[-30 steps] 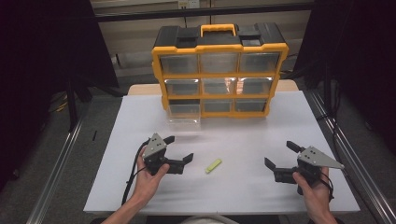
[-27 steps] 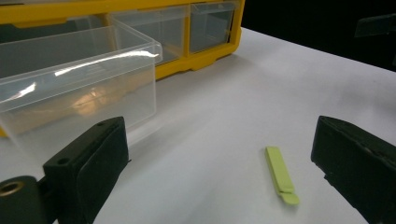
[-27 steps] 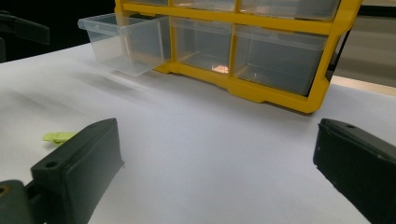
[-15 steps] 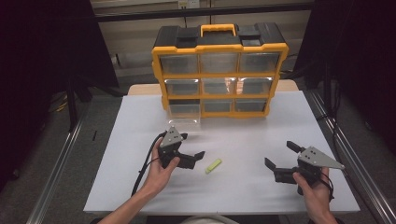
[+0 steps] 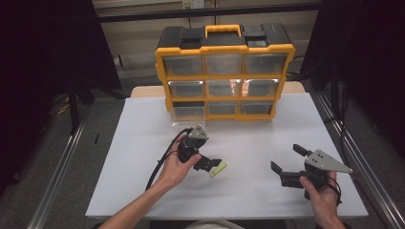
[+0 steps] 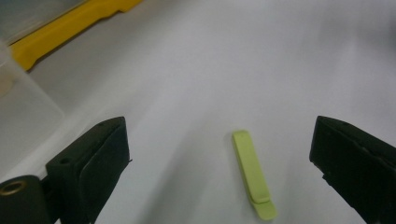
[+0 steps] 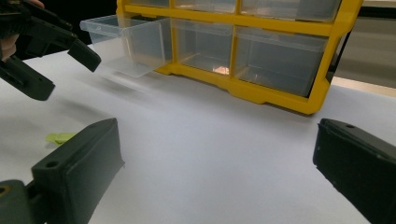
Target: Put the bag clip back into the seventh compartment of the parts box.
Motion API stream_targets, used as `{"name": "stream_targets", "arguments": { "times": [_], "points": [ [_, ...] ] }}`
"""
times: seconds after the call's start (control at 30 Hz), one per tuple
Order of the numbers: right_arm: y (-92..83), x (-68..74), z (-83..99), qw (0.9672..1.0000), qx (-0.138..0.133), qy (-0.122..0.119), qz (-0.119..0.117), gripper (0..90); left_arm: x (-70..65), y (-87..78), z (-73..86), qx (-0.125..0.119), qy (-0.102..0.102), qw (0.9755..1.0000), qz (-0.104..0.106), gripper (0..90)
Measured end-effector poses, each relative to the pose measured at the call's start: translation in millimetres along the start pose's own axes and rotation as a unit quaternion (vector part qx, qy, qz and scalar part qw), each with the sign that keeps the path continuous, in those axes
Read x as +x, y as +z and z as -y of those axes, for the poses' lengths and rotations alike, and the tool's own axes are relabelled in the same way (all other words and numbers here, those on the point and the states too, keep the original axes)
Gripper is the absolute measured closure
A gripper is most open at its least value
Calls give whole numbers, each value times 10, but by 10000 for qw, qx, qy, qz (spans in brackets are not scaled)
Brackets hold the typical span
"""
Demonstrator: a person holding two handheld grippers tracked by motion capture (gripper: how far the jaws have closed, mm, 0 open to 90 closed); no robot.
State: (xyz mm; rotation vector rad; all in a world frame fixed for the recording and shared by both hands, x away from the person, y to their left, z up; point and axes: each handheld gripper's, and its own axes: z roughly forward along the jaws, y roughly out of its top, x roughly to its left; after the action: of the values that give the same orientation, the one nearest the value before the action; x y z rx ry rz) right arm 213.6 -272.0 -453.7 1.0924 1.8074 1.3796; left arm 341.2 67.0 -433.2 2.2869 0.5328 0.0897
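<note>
The left gripper (image 5: pixel 206 160) hangs over the white table (image 5: pixel 143 138) with its jaws spread wide and nothing between them. In the left gripper view the green clip (image 6: pixel 252 173) lies flat on the table inside the gap, closer to the jaw at 3 o'clock than to the one at 9 o'clock, and touches neither. From the high view the clip (image 5: pixel 218 169) sits at about 4 o'clock from the jaw tips, just beside them; whether the nearer tip grazes it cannot be told at that size.

The clip is a slim, pale yellow-green strip, long and narrow with rounded ends. A shorter tab overlaps the end nearest the camera. Its long axis runs roughly from 12 to 6 o'clock in the left gripper view, tilted slightly.

The right gripper (image 5: pixel 289 164) rests low near the table's right front, well apart from the clip, jaws wide open and empty. In the right gripper view the clip (image 7: pixel 60 137) shows at 9 o'clock, partly hidden behind that gripper's own jaw.

The yellow organiser (image 5: pixel 224 71) stands at 12 o'clock on the table. Its bottom-left clear drawer (image 7: pixel 126 44) is pulled out toward the left gripper.
</note>
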Motion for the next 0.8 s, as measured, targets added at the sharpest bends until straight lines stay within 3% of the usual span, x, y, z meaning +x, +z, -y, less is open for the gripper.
{"name": "stream_targets", "arguments": {
  "times": [0.1,0.2,0.3,0.33,0.43,0.53,0.63,0.7,0.8],
  "points": [
    [-1,3,1,10000,12,3,-4,9,14,27,-36,181,44,9998,114,49],
    [3,6,2,10000,9,5,11,9,5,62,-71,394,15,9992,78,50],
    [3,7,2,10000,12,3,12,9,30,95,-55,777,-196,9965,232,56],
    [3,10,2,10000,10,6,13,9,30,103,-49,832,-226,9959,271,56],
    [4,11,3,10000,13,4,12,9,-2,119,-47,942,-65,9953,193,62],
    [5,13,4,10000,15,-21,9,9,-4,148,-51,1008,-137,9946,214,66],
    [4,13,4,10000,14,-22,6,9,-30,201,-31,1221,-239,9921,127,57],
    [5,12,4,10000,14,-24,6,9,-38,227,-27,1372,-168,9903,161,96],
    [8,12,4,10000,23,-37,-3,10,-67,252,-32,1391,-141,9901,149,145]
  ]
}}
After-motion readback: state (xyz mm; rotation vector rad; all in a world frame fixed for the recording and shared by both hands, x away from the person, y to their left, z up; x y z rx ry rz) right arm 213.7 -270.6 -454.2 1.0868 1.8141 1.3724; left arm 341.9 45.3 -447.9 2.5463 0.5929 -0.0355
